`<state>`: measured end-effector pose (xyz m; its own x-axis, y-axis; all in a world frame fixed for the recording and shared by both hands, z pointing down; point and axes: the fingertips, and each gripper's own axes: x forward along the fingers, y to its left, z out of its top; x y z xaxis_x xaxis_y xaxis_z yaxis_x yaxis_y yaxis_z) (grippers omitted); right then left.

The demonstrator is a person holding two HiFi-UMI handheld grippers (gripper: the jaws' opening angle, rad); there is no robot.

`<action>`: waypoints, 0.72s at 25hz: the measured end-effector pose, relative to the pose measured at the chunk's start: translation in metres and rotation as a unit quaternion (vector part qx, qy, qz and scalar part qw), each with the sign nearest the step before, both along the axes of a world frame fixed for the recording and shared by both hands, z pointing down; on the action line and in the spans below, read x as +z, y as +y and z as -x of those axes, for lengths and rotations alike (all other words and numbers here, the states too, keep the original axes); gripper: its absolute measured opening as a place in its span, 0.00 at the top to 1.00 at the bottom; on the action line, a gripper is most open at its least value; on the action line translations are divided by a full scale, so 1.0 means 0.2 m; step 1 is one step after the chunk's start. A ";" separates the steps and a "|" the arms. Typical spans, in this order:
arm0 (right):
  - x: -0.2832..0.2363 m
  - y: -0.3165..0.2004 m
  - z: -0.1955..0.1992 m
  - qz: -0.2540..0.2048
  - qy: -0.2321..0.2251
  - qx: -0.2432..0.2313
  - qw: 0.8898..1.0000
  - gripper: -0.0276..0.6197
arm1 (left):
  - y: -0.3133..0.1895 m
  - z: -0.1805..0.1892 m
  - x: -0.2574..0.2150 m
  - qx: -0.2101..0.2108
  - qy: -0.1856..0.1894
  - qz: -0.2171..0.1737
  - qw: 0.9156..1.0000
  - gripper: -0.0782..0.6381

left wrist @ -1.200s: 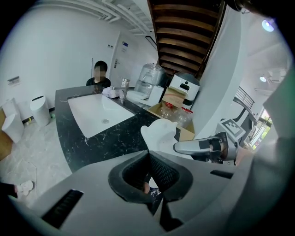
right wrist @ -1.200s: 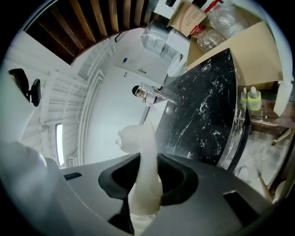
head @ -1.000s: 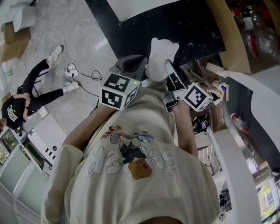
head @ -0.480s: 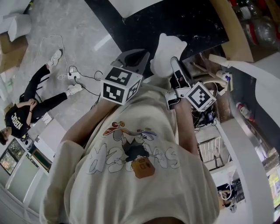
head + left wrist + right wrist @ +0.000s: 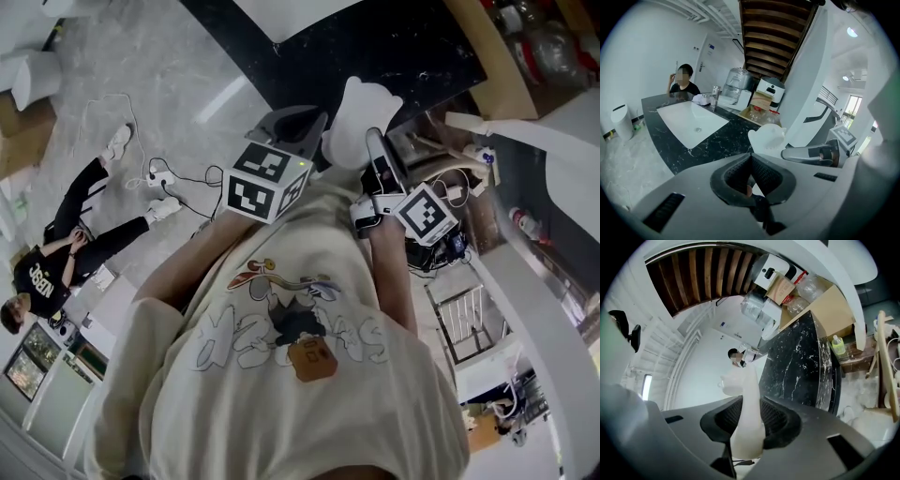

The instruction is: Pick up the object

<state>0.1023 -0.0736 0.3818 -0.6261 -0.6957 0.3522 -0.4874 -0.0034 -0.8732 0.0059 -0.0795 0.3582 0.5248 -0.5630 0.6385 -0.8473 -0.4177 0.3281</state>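
The object is a white moulded piece with two ear-like bumps (image 5: 361, 117). My right gripper (image 5: 367, 150) is shut on it, and in the right gripper view its pale body (image 5: 747, 413) rises from between the dark pads. It hangs in the air in front of the person's chest, just off the edge of the black marble counter (image 5: 394, 47). My left gripper (image 5: 292, 129) is beside it on the left, with its jaws closed together and nothing between them. From the left gripper view the white object (image 5: 767, 139) shows ahead to the right, and the left gripper (image 5: 750, 157) does not touch it.
A white sink (image 5: 691, 122) is set into the counter, with a person (image 5: 683, 82) behind it. Another person (image 5: 66, 234) sits on the grey floor near a power strip and cables (image 5: 155, 173). Big water bottles and a cardboard box (image 5: 780, 287) stand at the counter's far end.
Both grippers and the white object have shifted slightly up and to the right in the head view. The right grip on the object is unchanged.
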 end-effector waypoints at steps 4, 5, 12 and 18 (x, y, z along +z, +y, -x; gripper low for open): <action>-0.03 0.03 0.02 -0.008 0.009 0.021 1.000 0.76 | 0.03 0.04 -0.01 0.002 0.009 0.000 1.000 0.87; -0.04 0.05 0.02 -0.009 0.010 0.027 1.000 0.76 | 0.04 0.05 -0.02 0.000 0.011 0.000 1.000 0.87; -0.08 0.10 0.04 -0.022 0.017 0.046 0.999 0.76 | 0.07 0.10 -0.04 0.010 0.017 -0.006 1.000 0.87; -0.09 0.16 0.10 -0.024 0.022 0.065 0.997 0.76 | 0.11 0.16 -0.04 0.025 0.022 -0.004 0.999 0.87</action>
<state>0.0831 -0.0417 0.3643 -0.5133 -0.7873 0.3416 -0.5239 -0.0278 -0.8513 -0.0269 -0.0566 0.3501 0.5796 -0.5405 0.6099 -0.8104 -0.4612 0.3614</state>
